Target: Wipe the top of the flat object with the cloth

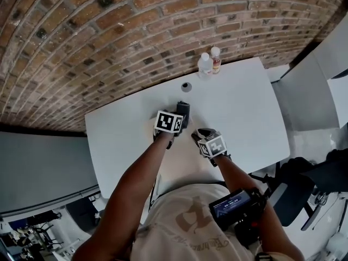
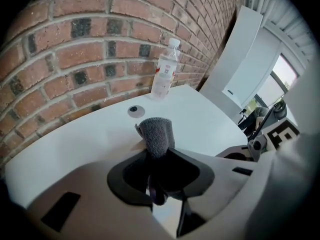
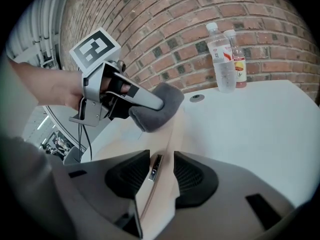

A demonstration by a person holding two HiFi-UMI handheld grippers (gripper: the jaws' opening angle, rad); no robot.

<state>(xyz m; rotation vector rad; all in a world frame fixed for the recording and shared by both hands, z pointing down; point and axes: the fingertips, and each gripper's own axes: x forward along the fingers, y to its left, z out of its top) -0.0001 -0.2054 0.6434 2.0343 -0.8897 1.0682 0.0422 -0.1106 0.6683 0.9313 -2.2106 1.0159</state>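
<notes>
My left gripper (image 1: 177, 118) (image 2: 159, 160) is shut on a folded grey cloth (image 1: 183, 110) (image 2: 156, 133) (image 3: 159, 106). The cloth's rounded end rests on the far part of a thin, pale beige flat object (image 3: 166, 134). The near end of that object fills the gap between the pads of my right gripper (image 1: 202, 135) (image 3: 162, 173), which is shut on it. A small dark tab (image 3: 155, 166) sits on the object between the pads. In the head view both grippers are close together at the middle of the white table (image 1: 244, 113), and the flat object is hard to make out there.
Two clear plastic bottles (image 1: 205, 65) (image 1: 216, 59) (image 3: 221, 59) stand at the table's far edge against the brick wall (image 1: 109, 42). A small round grey cap (image 1: 186, 86) (image 2: 135, 111) sits in the tabletop beyond the cloth. White furniture (image 1: 310, 91) stands to the right.
</notes>
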